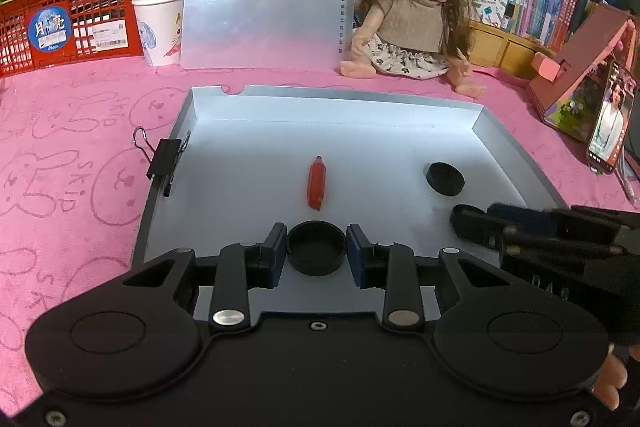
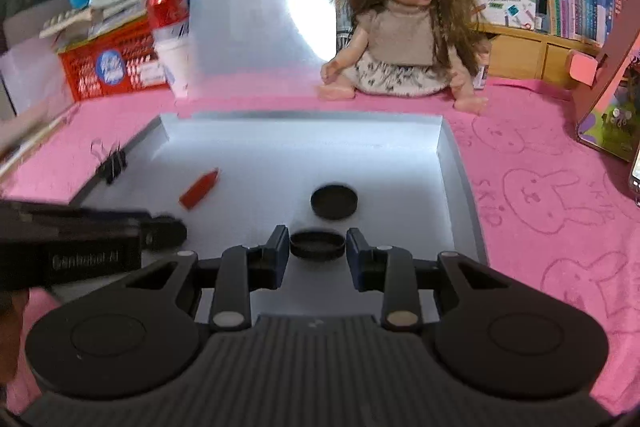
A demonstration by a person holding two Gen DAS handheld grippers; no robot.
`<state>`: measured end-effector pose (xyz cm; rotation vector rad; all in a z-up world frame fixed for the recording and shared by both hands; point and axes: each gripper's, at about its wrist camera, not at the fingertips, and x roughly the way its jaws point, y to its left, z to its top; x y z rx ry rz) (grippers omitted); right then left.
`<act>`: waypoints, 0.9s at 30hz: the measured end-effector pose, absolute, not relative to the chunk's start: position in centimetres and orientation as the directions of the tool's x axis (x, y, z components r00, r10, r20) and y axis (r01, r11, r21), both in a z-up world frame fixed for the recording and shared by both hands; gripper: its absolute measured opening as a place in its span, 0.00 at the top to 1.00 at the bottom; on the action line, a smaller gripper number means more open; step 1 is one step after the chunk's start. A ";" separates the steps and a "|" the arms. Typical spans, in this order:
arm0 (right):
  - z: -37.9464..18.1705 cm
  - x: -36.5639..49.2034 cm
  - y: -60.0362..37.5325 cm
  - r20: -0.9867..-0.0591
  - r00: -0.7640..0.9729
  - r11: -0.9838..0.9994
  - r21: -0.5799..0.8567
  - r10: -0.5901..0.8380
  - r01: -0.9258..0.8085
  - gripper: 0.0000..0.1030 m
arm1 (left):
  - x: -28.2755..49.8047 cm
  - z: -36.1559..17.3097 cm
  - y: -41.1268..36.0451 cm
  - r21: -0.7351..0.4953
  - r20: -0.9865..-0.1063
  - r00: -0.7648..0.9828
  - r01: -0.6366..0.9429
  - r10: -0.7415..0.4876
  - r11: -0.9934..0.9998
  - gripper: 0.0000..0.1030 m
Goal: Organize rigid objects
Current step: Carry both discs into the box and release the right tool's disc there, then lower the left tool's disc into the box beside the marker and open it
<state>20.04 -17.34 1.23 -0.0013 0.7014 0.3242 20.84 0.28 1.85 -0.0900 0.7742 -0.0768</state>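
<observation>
Over a grey tray, the left gripper and right gripper each clamp a black cap.

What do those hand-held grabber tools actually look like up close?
Each is black plastic: the left gripper and right gripper have two round discs, hinged link arms with silver rivets, and dark blue pads. One carries faint white lettering. The person's hand wears a black glove.
</observation>
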 end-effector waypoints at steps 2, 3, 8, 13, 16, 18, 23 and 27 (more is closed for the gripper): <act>0.9 19.8 -17.3 -0.649 0.705 0.949 0.091 0.286 -0.301 0.65 | 20.7 1.8 0.1 -0.093 -0.693 0.714 0.045 -0.097 0.995 0.70; 0.9 19.6 -17.2 -0.647 0.708 0.948 0.078 0.283 -0.308 0.65 | 20.7 1.8 0.0 -0.088 -0.693 0.714 0.047 -0.095 0.995 0.70; 1.1 20.0 -17.1 -0.658 0.698 0.946 0.072 0.282 -0.315 0.65 | 21.1 1.9 0.0 -0.098 -0.694 0.713 0.041 -0.098 0.994 0.70; 1.1 21.1 -17.2 -0.665 0.689 0.948 0.092 0.287 -0.306 0.65 | 22.2 1.9 0.1 -0.108 -0.700 0.706 0.044 -0.108 0.993 0.70; 1.0 21.7 -17.3 -0.667 0.686 0.948 0.106 0.291 -0.300 0.65 | 22.9 2.0 0.1 -0.114 -0.706 0.700 0.037 -0.108 0.993 0.70; 0.9 22.0 -17.2 -0.666 0.686 0.947 0.105 0.293 -0.302 0.65 | 23.3 2.0 0.0 -0.113 -0.707 0.699 0.035 -0.105 0.993 0.70; 0.8 22.6 -17.2 -0.664 0.689 0.948 0.098 0.290 -0.304 0.65 | 24.3 1.8 -0.4 -0.087 -0.707 0.702 0.032 -0.084 0.996 0.70; 0.6 23.1 -17.0 -0.662 0.695 0.950 0.088 0.281 -0.300 0.65 | 25.0 1.7 -0.5 -0.079 -0.703 0.707 0.026 -0.074 0.997 0.70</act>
